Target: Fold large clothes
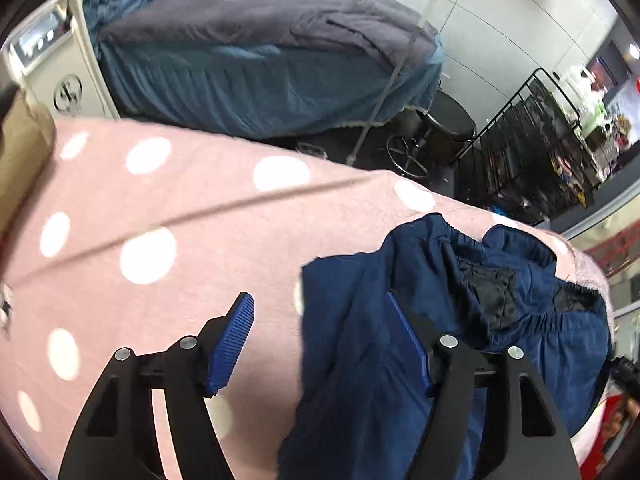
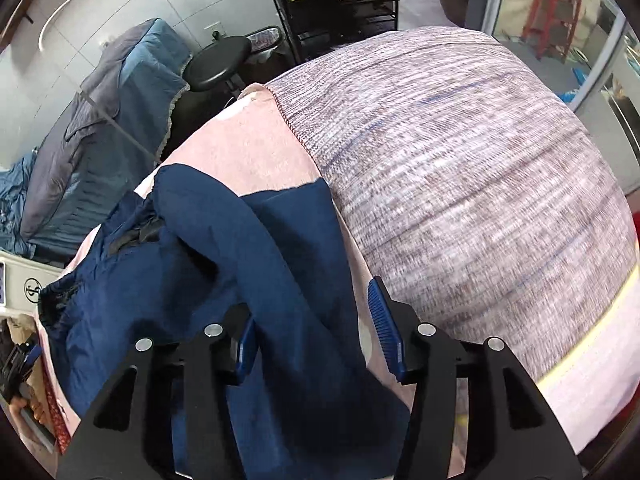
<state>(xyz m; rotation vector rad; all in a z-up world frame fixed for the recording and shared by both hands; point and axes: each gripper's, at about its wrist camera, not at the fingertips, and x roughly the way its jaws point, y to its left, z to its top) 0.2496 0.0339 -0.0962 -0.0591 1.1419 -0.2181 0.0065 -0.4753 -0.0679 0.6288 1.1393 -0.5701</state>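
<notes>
Pants (image 1: 360, 360), navy with an elastic waist, are lying crumpled on the pink dotted cover (image 1: 160, 208) of the table, waistband bunched toward the far edge. Left gripper (image 1: 320, 344) is hovering with jaws spread wide and gripping nothing, one finger sitting over the pants' edge and the other over bare pink. Right gripper (image 2: 316, 344) is also spread wide and empty, straddling a twisted leg of the fabric. Looks to me like the flattening step is what's going on, so I'd be pinching the leg hem with the right and the waistband with the left, then pulling apart so the twist drops out before any folding. Grabbing just one layer is the risk here, since the cloth is doubled over itself. Surface-wise, a woven mauve blanket (image 2: 460, 168) is overlapping the pink cover on the right side, so that seam could be snagging things. Room around is looking cluttered: a bed (image 1: 260, 80) with blue and grey bedding, a black stool (image 2: 218, 62), a wire rack (image 1: 532, 148).
</notes>
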